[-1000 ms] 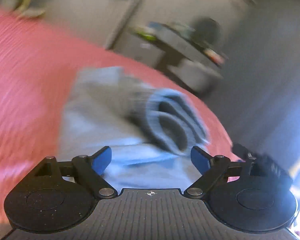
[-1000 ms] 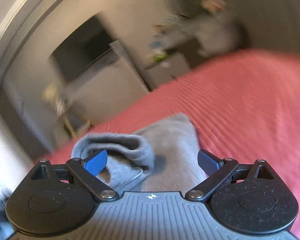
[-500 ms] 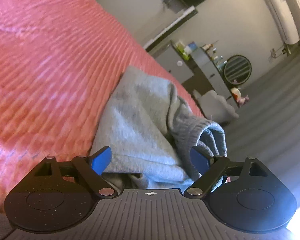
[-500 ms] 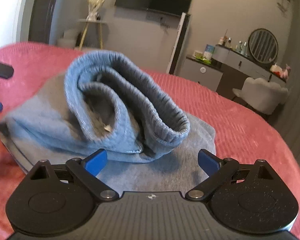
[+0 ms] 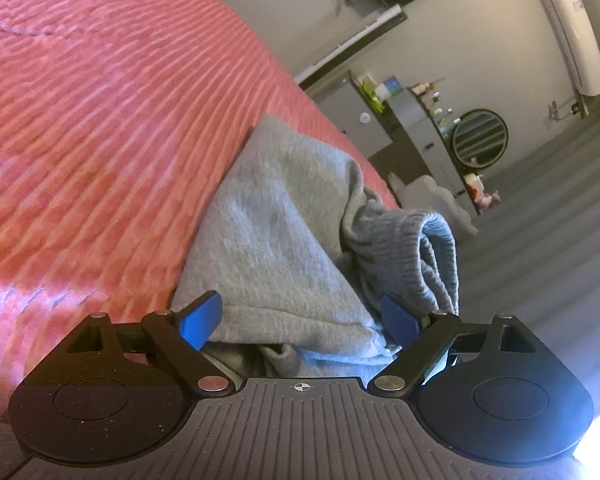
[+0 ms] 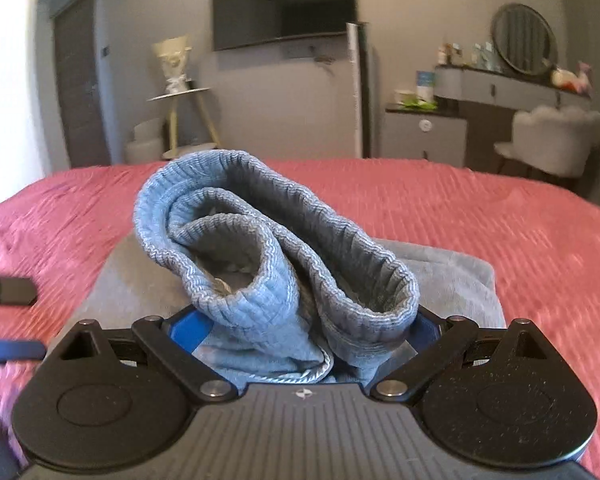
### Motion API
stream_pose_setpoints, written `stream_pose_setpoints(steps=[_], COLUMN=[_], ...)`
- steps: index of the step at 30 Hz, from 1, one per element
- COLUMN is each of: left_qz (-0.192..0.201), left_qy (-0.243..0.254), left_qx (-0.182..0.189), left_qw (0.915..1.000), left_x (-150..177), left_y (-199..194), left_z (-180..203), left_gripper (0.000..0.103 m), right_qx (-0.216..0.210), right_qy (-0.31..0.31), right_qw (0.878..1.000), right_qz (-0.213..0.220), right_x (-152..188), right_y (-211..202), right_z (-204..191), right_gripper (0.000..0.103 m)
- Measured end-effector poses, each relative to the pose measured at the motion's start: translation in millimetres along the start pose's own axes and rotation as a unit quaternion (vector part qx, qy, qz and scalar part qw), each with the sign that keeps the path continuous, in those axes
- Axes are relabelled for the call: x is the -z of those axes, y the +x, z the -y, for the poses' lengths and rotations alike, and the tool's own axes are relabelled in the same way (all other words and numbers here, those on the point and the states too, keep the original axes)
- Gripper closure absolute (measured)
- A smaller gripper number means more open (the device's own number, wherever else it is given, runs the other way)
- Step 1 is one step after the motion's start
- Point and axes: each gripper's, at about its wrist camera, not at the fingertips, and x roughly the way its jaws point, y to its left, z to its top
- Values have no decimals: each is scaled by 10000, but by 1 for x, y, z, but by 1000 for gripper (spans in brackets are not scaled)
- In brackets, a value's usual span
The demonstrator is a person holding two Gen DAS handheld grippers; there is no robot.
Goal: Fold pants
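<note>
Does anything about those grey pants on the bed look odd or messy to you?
Yes. The grey pants lie mostly flat on the pink bedspread, but their ribbed cuffs stand up curled and gaping on top instead of lying flat, right in front of the right claw. Nothing looks spilled or damaged.

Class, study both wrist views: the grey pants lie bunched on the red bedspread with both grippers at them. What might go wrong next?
1. The ribbed waistband stands curled up; pressing it flat may crease the pants.
2. The right gripper straddles several layers and may pinch only some.
3. The pants lie near the bed edge and might slide off.
</note>
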Motion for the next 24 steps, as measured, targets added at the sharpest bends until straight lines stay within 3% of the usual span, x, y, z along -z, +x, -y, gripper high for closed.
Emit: stream_pose_setpoints(steps=[5,6,8,11,12,14,16,19,20,22,24], left_qz=[-6,-3,5,39,59,78,88,107,101,80,87], left_qy=[80,72,67,56,48,17,-19,15,31,54,90], left_qx=[-62,-66,-89,-118,-118,-110,-73,-33,-35,-51,-120], left_qw=[9999,10000,9999,9999,9999,9999,9999,9999,9999,9999,9998], left_x=[2,2,2,2,2,3,3,4,4,5,5], left_y=[1,1,1,0,-1,-1,-2,-3,-3,-2,-3], left_z=[4,3,4,5,5,4,4,4,4,6,7], left_gripper=[12,12,12,12,12,12,12,11,11,11,11], right_qx=[165,222,214,47,-72,-391,-726,-435,-132,707,574], right_qy=[336,334,559,1489,1947,3081,4254,5358,5558,5541,5465], right_qw=[9993,9992,9982,9888,9808,9500,8996,8404,8293,8293,8352], right_qz=[-8,-34,-99,20,98,333,668,689,568,126,218], right_x=[-8,-10,-15,-30,-32,-34,-20,16,29,54,63], right_y=[17,21,24,14,5,-13,-36,-54,-54,-47,-47], right_z=[-3,-6,-7,9,19,44,69,95,102,116,122], right_gripper=[9,23,40,51,53,54,54,54,54,57,55])
